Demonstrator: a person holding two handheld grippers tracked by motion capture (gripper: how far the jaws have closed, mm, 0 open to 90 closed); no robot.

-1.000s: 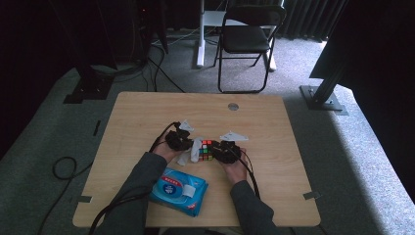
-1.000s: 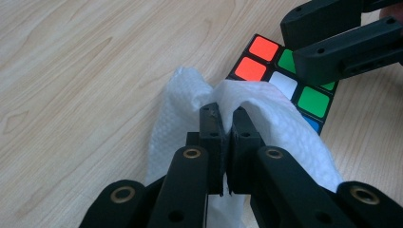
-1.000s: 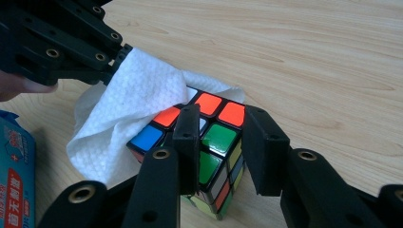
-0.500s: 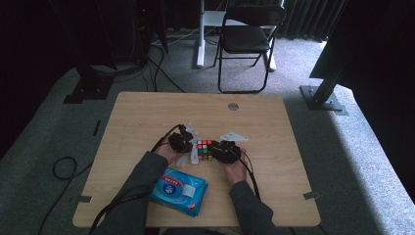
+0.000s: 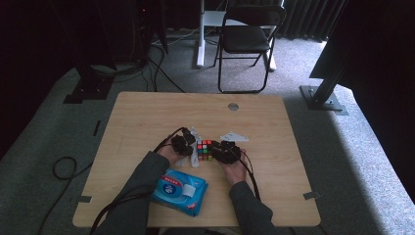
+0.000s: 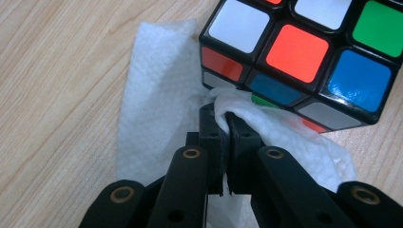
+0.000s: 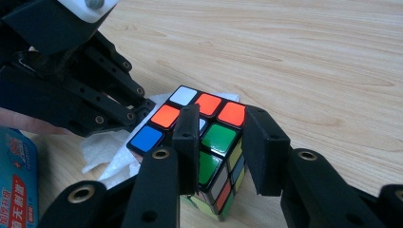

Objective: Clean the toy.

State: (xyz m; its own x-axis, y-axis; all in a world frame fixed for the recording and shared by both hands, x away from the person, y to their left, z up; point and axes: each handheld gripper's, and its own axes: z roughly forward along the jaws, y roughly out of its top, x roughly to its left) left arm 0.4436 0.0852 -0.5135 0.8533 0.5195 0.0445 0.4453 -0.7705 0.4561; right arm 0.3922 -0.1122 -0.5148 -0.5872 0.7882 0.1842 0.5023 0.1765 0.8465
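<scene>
Between the two hand-held grippers sits the cube on the table. Right hand-held gripper clamps it by two opposite sides, probably to keep it steady, while the left hand-held gripper, pinched shut on a white wipe, presses against the cube's near side. Cube's got no long axis really; white-and-orange face points up.
</scene>
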